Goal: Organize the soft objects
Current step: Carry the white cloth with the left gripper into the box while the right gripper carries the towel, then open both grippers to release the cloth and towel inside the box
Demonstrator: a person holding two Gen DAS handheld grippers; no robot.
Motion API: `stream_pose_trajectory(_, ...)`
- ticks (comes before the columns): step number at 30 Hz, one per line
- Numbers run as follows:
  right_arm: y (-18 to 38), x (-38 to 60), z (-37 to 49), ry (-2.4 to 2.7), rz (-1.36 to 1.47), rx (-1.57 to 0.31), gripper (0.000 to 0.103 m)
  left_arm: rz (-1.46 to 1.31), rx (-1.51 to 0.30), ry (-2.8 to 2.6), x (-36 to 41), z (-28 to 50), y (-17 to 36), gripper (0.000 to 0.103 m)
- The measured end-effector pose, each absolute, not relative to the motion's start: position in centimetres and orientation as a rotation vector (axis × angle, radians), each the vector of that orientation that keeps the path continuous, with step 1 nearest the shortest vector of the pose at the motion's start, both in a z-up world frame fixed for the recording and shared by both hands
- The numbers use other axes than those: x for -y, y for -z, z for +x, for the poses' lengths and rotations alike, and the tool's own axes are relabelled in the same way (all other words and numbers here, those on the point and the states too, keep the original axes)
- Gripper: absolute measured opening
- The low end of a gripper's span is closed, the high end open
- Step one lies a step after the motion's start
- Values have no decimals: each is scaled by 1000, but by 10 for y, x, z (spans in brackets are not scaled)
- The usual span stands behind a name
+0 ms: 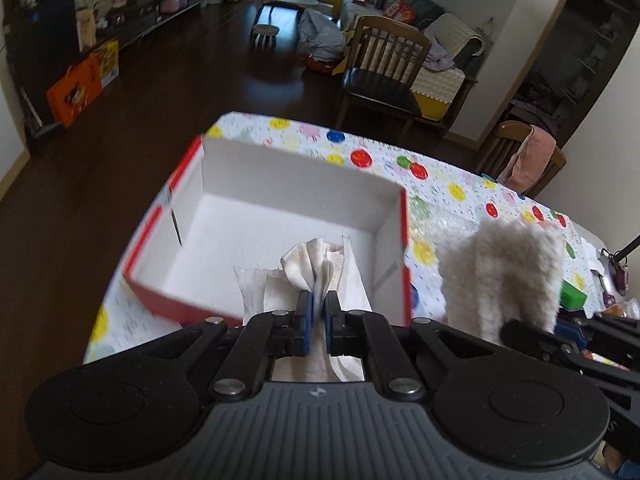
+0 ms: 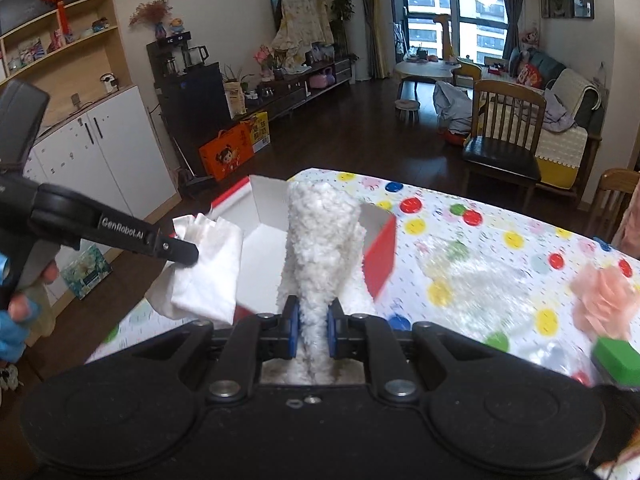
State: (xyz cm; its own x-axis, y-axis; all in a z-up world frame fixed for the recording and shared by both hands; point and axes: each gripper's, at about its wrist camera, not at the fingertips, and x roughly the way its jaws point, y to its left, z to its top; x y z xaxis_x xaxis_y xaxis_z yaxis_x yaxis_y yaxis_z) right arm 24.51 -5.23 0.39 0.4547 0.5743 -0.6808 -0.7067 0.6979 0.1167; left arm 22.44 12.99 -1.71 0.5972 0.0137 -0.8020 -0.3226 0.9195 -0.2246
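My left gripper [image 1: 318, 312] is shut on a white paper tissue [image 1: 320, 268] and holds it over the near edge of an open red box with a white inside [image 1: 256, 216]. My right gripper [image 2: 313, 328] is shut on a fluffy white cloth [image 2: 320, 240], held upright just right of the box [image 2: 380, 256]. In the left wrist view the fluffy cloth [image 1: 504, 272] hangs at the right of the box. In the right wrist view the left gripper [image 2: 188, 254] and its tissue [image 2: 208, 268] are at the box's left side.
The table carries a white cloth with coloured dots [image 2: 500, 232]. Bubble wrap [image 2: 472, 280], a pink fluffy thing [image 2: 604, 300] and a green block [image 2: 616, 360] lie to the right. Wooden chairs [image 1: 384, 72] stand beyond the far edge.
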Motion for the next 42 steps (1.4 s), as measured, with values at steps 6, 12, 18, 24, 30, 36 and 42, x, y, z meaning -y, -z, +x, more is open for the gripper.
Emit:
stream_pose_trajectory(6,1,-1,276,-763,-151,-803,13,-306,-909,-170,-171,258,14,6)
stream_pose_trajectory(12,19,-41,307,-707,-151,-837,13,-227,-912,-152,-205,293,24,6)
stream_pose_trajectory(18,52,-74,338,-654,-141,-917,13,-152,-968,-109,-224,333,55,6)
stream_pose_trajectory(24,100,-97,352,-610,-146,-1036,13,-147,-1056,-78,-235,355,100,6)
stream_pose_trajectory(30,126,-116,348,-592,-187,-1091,13,-118,-1102,-55,-234,372,134,6)
stream_pose_trajectory(36,141,-121,348,-565,-214,-1132,13,-136,-1152,-28,-237,386,151,6)
stream_pose_trajectory(42,148,-122,345,-554,-220,-1151,14,-132,-1181,-15,-233,390,162,6)
